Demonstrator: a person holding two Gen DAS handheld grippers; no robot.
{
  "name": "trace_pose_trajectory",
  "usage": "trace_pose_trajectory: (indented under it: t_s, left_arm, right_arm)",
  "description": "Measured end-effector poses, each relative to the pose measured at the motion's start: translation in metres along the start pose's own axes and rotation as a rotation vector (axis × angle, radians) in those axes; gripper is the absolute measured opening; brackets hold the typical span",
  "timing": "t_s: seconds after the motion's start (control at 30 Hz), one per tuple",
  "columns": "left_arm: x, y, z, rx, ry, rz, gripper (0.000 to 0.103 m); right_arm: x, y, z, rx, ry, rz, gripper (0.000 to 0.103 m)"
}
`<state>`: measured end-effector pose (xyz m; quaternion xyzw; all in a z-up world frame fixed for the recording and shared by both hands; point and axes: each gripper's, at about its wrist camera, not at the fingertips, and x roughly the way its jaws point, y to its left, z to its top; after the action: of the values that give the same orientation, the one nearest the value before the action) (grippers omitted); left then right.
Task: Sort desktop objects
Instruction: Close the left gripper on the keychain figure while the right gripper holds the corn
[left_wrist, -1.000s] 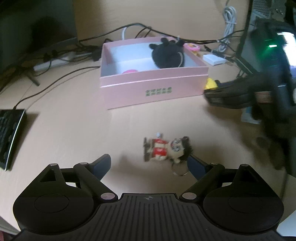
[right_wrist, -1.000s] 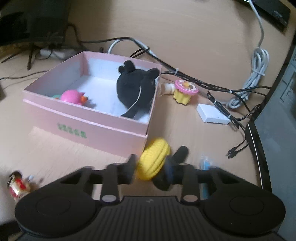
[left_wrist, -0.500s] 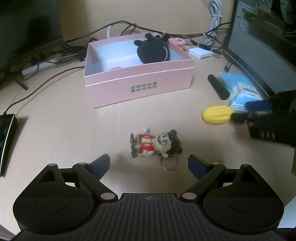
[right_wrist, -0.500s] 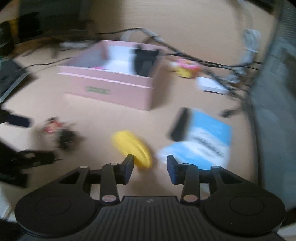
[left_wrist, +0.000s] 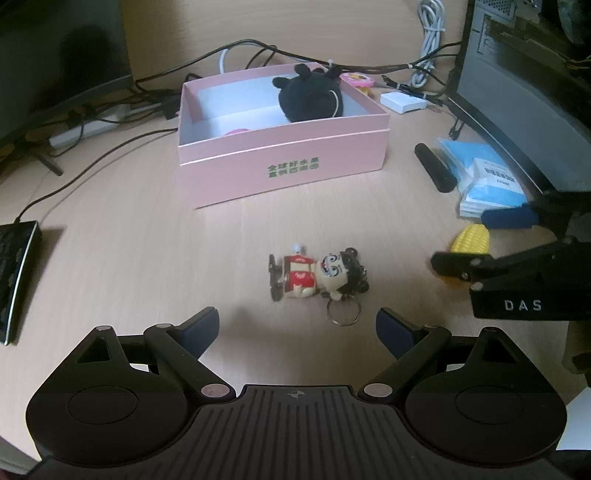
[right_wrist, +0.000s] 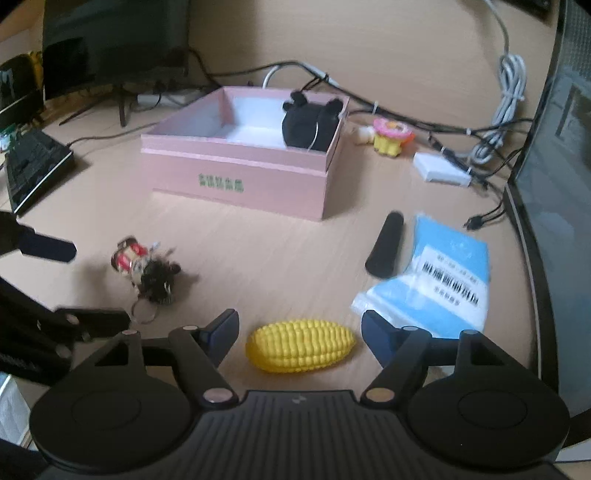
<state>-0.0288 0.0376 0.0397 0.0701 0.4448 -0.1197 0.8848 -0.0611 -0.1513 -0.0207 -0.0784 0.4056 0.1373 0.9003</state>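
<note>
Toy corn lying on the tabletop between wide-open jaws.

The right gripper is hovering with its jaws spread wide on either side of the corn, touching nothing. The left gripper is also gaping wide, gripping nothing, just short of the doll keychain. Behind sits the pink box holding a black plush.
</note>
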Motion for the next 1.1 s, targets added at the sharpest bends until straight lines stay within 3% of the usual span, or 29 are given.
trace_pose_trajectory:
  t_s: [0.2, 0.43, 0.67, 0.87, 1.1]
  left_arm:
    - [0.001, 0.000, -0.002, -0.010, 0.001, -0.018, 0.096]
    - [0.003, -0.010, 0.001, 0.020, -0.006, -0.026, 0.096]
    - [0.004, -0.002, 0.005, -0.009, -0.007, 0.034, 0.096]
    - [0.002, 0.007, 0.005, -0.044, -0.007, 0.064, 0.096]
    - [0.001, 0.004, 0.000, -0.057, 0.000, 0.065, 0.096]
  right_arm:
    - [-0.001, -0.003, -0.010, -0.015, -0.005, 0.042, 0.074]
    - [-0.009, -0.012, -0.018, 0.024, 0.004, 0.034, 0.074]
    - [-0.021, 0.003, -0.022, 0.067, 0.031, 0.205, 0.074]
    - [-0.033, -0.001, -0.017, 0.003, -0.046, 0.142, 0.074]
    - [-0.013, -0.002, -0.012, 0.170, 0.008, 0.054, 0.083]
